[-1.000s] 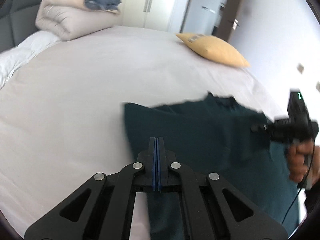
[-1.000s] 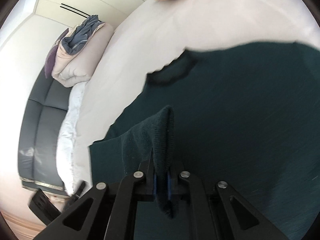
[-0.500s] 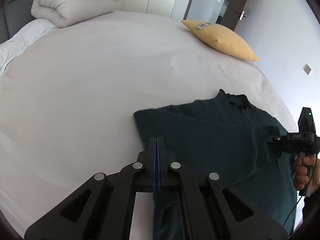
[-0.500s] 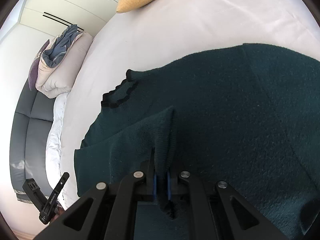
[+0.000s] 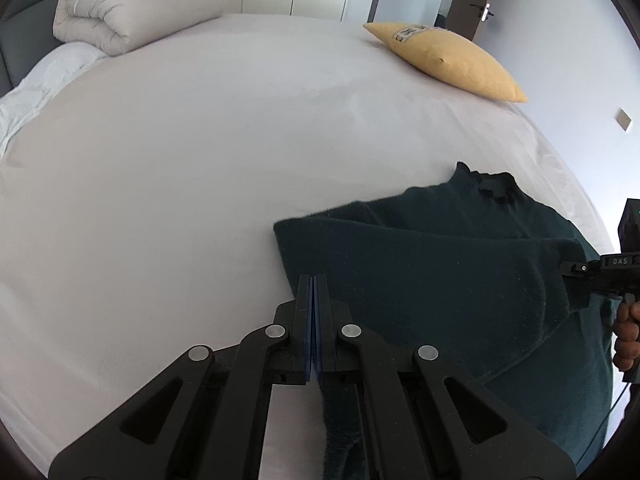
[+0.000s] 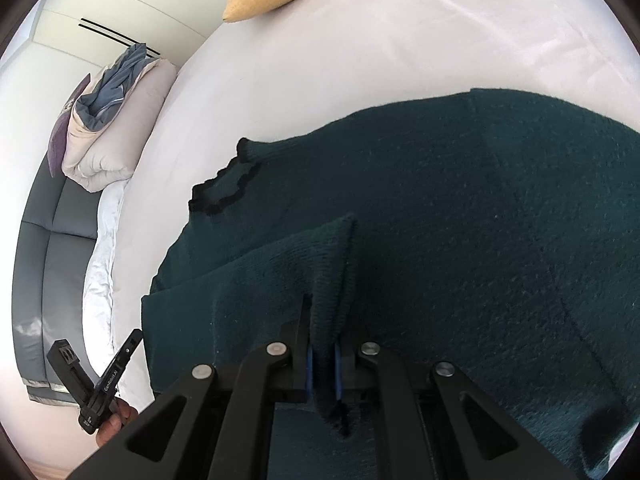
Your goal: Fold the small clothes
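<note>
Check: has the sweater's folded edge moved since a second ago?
Yes. In the left wrist view the sweater edge has shifted right and away from the yellow pillow.

Yellow pillow (image 5: 448,62), rolled duvet (image 5: 132,12) on white bed (image 5: 180,152)

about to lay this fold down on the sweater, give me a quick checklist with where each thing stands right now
1. Left gripper shut on the sweater edge: ok.
2. Right gripper shut on the folded sleeve: ok.
3. Sweater body lying flat on the bed: ok.
4. Collar clear of the fold: ok.
5. Pillow and folded duvet well away from the sweater: ok.
6. Sweater's bottom hem straight: cannot tell, out of view.
</note>
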`<state>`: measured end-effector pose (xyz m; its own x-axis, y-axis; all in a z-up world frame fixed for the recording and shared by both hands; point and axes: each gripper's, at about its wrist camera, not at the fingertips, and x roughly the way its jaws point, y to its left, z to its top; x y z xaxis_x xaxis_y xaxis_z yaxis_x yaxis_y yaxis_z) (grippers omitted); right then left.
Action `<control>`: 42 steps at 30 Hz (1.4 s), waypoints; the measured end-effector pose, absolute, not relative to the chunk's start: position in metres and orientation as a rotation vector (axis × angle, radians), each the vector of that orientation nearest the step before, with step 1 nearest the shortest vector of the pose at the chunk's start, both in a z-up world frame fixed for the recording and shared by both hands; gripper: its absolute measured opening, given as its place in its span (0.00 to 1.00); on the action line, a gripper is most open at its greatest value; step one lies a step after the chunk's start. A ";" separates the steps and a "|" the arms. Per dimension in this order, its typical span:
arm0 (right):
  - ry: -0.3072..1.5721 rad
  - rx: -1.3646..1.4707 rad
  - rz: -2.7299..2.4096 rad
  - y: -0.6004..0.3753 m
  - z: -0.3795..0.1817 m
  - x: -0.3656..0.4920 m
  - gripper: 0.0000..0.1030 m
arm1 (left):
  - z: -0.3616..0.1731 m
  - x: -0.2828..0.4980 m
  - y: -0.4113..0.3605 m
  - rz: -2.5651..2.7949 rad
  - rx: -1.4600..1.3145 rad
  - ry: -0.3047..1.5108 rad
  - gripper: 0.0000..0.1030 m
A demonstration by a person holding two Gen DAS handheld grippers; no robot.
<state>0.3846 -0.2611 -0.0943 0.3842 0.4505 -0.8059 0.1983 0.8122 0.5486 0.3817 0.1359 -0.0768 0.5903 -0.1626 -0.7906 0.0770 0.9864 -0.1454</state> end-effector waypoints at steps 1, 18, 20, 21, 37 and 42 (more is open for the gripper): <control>1.188 0.639 0.172 -0.261 -0.093 0.384 0.08 | -0.075 0.381 0.134 -0.143 -0.087 0.922 0.00; 1.189 0.662 0.169 -0.275 -0.096 0.377 0.07 | -0.108 0.389 0.088 -0.133 0.122 0.973 0.00; 1.186 0.684 0.171 -0.278 -0.100 0.378 0.07 | -0.112 0.390 0.084 -0.123 0.146 0.972 0.00; 1.185 0.695 0.171 -0.280 -0.102 0.379 0.07 | -0.113 0.390 0.083 -0.119 0.153 0.970 0.00; 1.184 0.683 0.238 -0.265 -0.089 0.344 0.31 | -0.121 0.389 0.080 -0.121 0.209 0.957 0.00; 1.219 0.581 0.204 -0.268 -0.086 0.342 0.08 | -0.121 0.389 0.080 -0.127 0.212 0.959 0.00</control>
